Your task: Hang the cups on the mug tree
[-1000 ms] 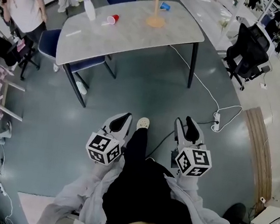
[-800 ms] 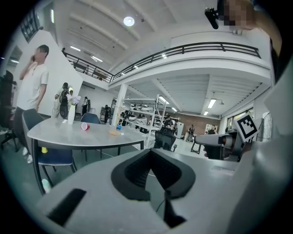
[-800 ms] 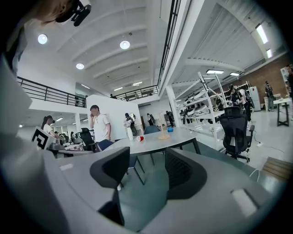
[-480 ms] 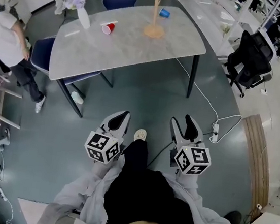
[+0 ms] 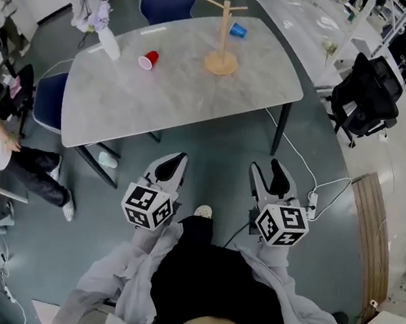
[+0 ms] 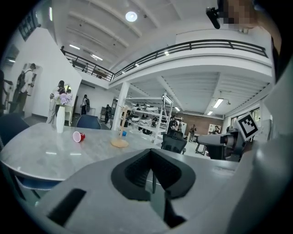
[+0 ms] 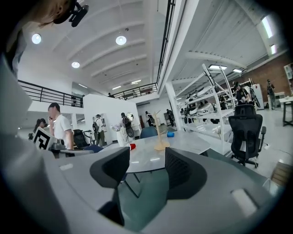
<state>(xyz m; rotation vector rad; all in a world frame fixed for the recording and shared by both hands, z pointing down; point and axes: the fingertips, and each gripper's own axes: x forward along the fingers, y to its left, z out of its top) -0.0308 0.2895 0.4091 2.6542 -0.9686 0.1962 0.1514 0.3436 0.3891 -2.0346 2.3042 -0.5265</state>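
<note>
Red cup (image 5: pixel 148 59), blue cup (image 5: pixel 237 30) well beyond fingers (image 5: pixel 171 170).

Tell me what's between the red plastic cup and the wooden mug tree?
Nothing. In the head view only bare grey tabletop lies between the red plastic cup and the wooden mug tree.

The left gripper (image 6: pixel 151 153) is seen with its jaws brought together, nothing being held between them. Beyond them a grey table (image 6: pixel 41 155) is shown, on which a red cup (image 6: pixel 78 136) is laid on its side, a blue cup (image 6: pixel 124 133) (small and far off) is set just beside the mug tree (image 6: pixel 120 143), and a white vase (image 6: pixel 60 123) is stood upright
</note>
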